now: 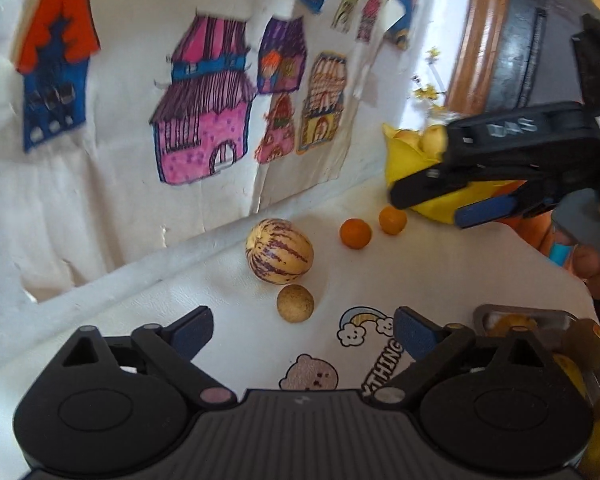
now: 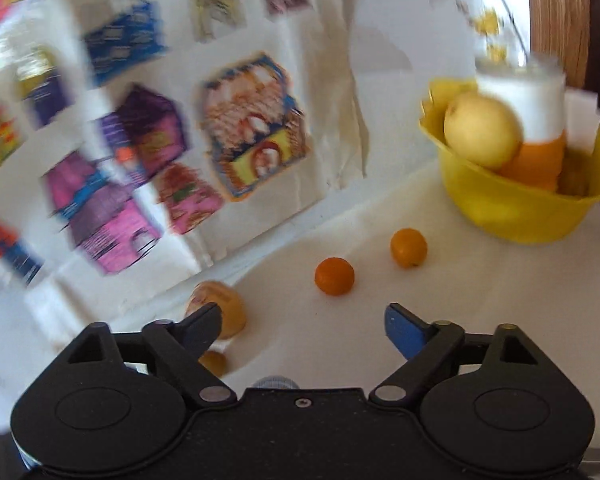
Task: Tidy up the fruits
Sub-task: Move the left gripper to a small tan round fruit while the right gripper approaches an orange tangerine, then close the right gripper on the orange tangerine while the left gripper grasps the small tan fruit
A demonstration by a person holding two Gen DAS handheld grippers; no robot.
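Observation:
A striped cream-and-purple melon (image 1: 279, 255), a small tan round fruit (image 1: 295, 303) and two small oranges (image 1: 355, 233) (image 1: 393, 220) lie on the white table. My left gripper (image 1: 304, 330) is open and empty, just short of the tan fruit. My right gripper (image 1: 432, 204) shows in the left wrist view, open, above the table in front of the yellow bowl (image 1: 404, 160). In the right wrist view my right gripper (image 2: 304, 326) is open and empty, behind the two oranges (image 2: 334, 276) (image 2: 408, 247). The yellow bowl (image 2: 512, 208) holds a pale yellow fruit (image 2: 480, 130). The melon (image 2: 230, 308) is blurred behind the left finger.
A wall with coloured house drawings (image 1: 204, 120) stands close behind the fruits. A metal tray (image 1: 540, 316) with yellowish fruits and a brown one sits at the right table edge. A white-and-orange container (image 2: 536, 120) stands in or behind the bowl. Stickers (image 1: 364, 328) mark the table.

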